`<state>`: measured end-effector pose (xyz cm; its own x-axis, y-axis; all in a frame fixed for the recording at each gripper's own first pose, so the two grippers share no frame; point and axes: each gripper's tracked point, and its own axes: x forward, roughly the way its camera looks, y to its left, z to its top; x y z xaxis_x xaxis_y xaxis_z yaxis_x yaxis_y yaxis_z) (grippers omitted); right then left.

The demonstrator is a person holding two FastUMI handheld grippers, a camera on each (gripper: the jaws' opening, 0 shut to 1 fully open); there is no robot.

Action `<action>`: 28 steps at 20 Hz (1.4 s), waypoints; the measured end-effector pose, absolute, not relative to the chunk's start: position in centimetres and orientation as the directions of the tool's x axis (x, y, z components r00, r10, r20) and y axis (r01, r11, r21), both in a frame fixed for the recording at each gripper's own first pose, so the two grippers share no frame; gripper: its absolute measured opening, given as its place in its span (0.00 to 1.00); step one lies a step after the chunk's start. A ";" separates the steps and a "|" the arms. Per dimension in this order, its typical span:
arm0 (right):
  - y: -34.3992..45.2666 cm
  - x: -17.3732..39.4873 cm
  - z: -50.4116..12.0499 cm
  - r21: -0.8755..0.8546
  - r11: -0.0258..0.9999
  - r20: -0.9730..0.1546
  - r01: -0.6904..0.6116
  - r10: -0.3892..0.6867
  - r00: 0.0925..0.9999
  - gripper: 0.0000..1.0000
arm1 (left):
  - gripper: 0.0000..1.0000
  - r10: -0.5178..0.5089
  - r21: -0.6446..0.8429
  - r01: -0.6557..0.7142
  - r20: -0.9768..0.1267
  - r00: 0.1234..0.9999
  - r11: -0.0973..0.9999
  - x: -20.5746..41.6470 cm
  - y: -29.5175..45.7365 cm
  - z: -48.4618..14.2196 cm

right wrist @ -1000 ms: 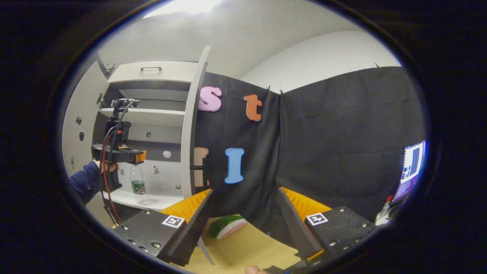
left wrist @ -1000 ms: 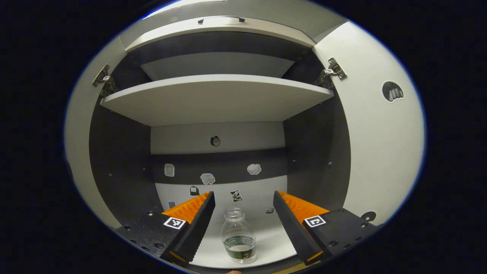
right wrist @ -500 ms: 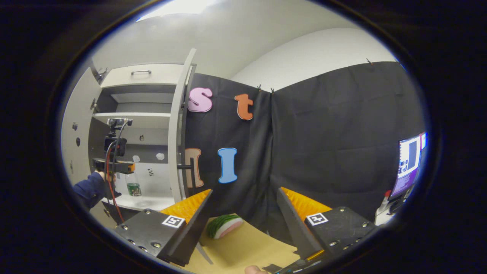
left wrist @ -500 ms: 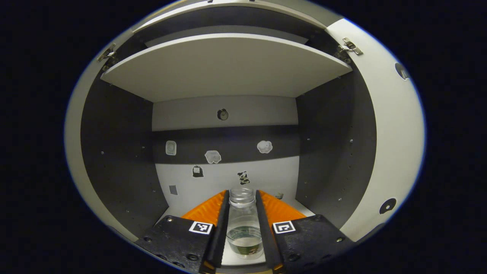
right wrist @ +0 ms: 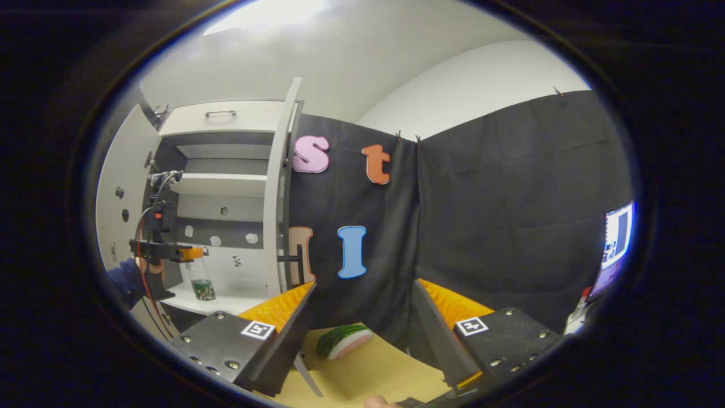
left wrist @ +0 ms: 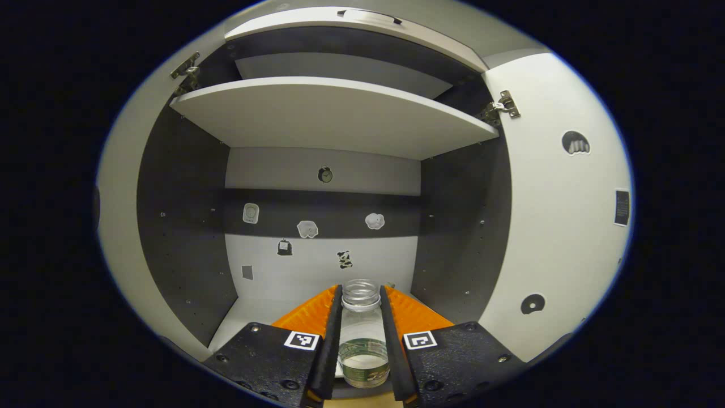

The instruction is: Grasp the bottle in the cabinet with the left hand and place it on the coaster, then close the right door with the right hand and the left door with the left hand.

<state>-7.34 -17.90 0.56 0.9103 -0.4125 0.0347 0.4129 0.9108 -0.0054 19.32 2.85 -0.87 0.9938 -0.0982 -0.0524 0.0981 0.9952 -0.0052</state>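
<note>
Now the left gripper [left wrist: 361,340], closed around the bottle [left wrist: 362,345], should lift it straight; the right gripper [right wrist: 362,334] waits open, seemingly empty.

Bottle [left wrist: 362,340]: clear glossy plastic. Claw [left wrist: 361,345] pads [left wrist: 308,311]: ribbed orange, matt black body. Cabinet shelf [left wrist: 334,113]: smooth matt white board. Hinges [left wrist: 501,106]: shiny metal. Surface [right wrist: 362,374]: matt tan.
</note>
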 end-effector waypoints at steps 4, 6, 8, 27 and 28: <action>-17.1 -5.7 0.9 -0.002 0.936 0.035 0.353 -0.352 0.935 1.00 | 0.40 -0.108 -0.026 0.106 -0.098 0.989 0.994 14.9 3.4 -3.6; -16.9 -5.2 1.3 -0.004 0.944 0.043 0.331 -0.330 0.943 1.00 | 0.40 -0.110 -0.034 0.107 -0.119 0.987 0.994 13.1 3.5 -5.7; -16.7 -5.0 1.5 -0.007 0.950 0.051 0.313 -0.313 0.948 1.00 | 0.40 -0.104 -0.042 0.098 -0.159 0.982 0.994 11.3 3.7 -8.3; -18.3 -6.5 3.0 -0.041 0.952 0.066 0.304 -0.301 0.951 1.00 | 0.41 -0.184 -0.114 0.151 -0.398 0.899 0.982 3.5 1.4 -30.5; -18.4 -6.7 3.0 -0.044 0.951 0.068 0.306 -0.303 0.951 1.00 | 0.41 -0.185 -0.121 0.148 -0.408 0.894 0.982 3.3 1.3 -31.2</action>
